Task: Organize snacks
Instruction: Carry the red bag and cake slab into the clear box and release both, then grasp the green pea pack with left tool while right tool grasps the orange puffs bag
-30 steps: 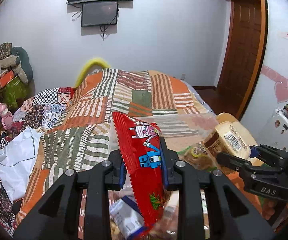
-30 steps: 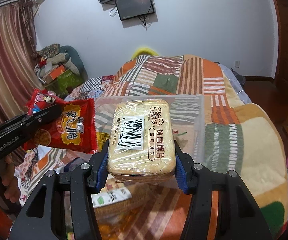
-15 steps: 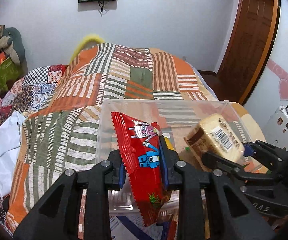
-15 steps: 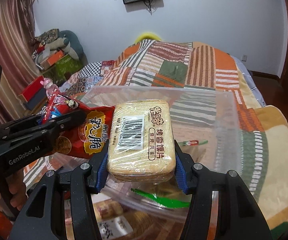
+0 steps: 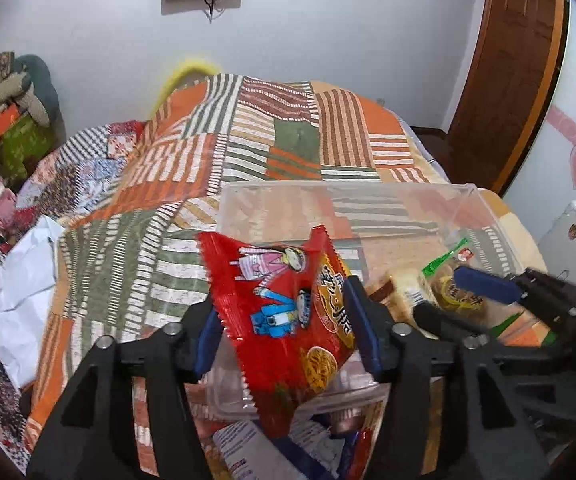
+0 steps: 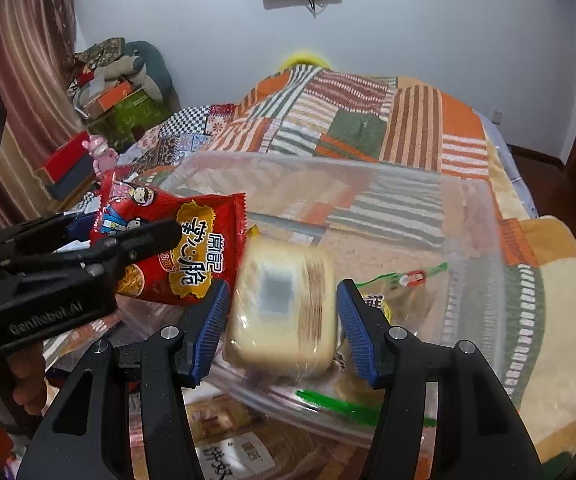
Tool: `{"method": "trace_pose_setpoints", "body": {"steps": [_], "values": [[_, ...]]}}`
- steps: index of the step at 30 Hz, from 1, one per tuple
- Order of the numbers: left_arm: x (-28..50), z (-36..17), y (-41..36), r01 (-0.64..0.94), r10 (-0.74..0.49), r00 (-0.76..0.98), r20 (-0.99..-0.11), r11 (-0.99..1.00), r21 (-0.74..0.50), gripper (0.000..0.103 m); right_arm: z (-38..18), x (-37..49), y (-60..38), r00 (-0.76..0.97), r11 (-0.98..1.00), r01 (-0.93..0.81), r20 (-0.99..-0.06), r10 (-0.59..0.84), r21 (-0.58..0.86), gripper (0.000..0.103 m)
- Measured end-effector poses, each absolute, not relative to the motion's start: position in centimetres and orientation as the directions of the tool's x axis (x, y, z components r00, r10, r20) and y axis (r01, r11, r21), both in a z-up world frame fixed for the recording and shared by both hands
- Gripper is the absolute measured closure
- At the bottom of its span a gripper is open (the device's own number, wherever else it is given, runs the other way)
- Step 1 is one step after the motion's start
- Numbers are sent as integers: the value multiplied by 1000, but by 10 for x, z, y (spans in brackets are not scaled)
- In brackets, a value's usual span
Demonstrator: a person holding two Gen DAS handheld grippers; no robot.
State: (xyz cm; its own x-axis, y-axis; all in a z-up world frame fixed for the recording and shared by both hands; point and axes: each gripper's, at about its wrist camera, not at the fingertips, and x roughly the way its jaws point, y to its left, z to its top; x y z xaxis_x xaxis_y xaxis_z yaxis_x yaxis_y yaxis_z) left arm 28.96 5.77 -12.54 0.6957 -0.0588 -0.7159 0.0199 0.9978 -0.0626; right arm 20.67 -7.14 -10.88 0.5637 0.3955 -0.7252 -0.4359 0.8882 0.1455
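Observation:
A clear plastic bin (image 5: 367, 200) (image 6: 467, 200) sits on the patchwork quilt. My left gripper (image 5: 284, 320) stands open, its jaws wide apart; the red snack bag (image 5: 288, 300) (image 6: 184, 256) tilts loose between them above the bin's near edge. My right gripper (image 6: 282, 316) is open, and the beige cracker pack (image 6: 284, 312) is blurred between its pads (image 6: 212, 320), dropping into the bin; it also shows in the left wrist view (image 5: 403, 292). A green-trimmed snack packet (image 6: 403, 280) (image 5: 447, 280) lies inside the bin.
More snack packs (image 6: 232, 452) (image 5: 248, 452) lie below the bin's near wall. White plastic bag (image 5: 12, 300) on the quilt at left. Pink toy (image 6: 102, 152) and boxes at far left. A wooden door (image 5: 507, 60) stands at right.
Both grippers moved forward and down over the bin and opened. The cracker pack left the right gripper and is falling; the red bag turned flat and loosened in the left gripper.

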Motion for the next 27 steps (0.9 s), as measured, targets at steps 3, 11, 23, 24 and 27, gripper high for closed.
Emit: {"method": "trace_pose_setpoints", "body": {"steps": [3, 11, 23, 24, 27], "values": [[281, -119, 56, 26, -35, 712, -702, 999, -24, 35, -101, 202, -75, 570, 885, -440, -716, 404, 149, 50], [251, -94, 56, 25, -9, 750, -661, 1000, 15, 26, -83, 177, -92, 591, 881, -447, -688, 421, 155, 48], [182, -80, 62, 18, 7, 760, -649, 999, 32, 17, -74, 129, -107, 603, 868, -475, -665, 441, 146, 41], [176, -81, 64, 16, 9, 757, -654, 999, 32, 17, -75, 124, -108, 601, 866, -477, -664, 445, 149, 39], [158, -87, 67, 8, 7, 744, -668, 1000, 20, 17, -78, 113, -109, 595, 863, -483, -667, 449, 150, 38]]}}
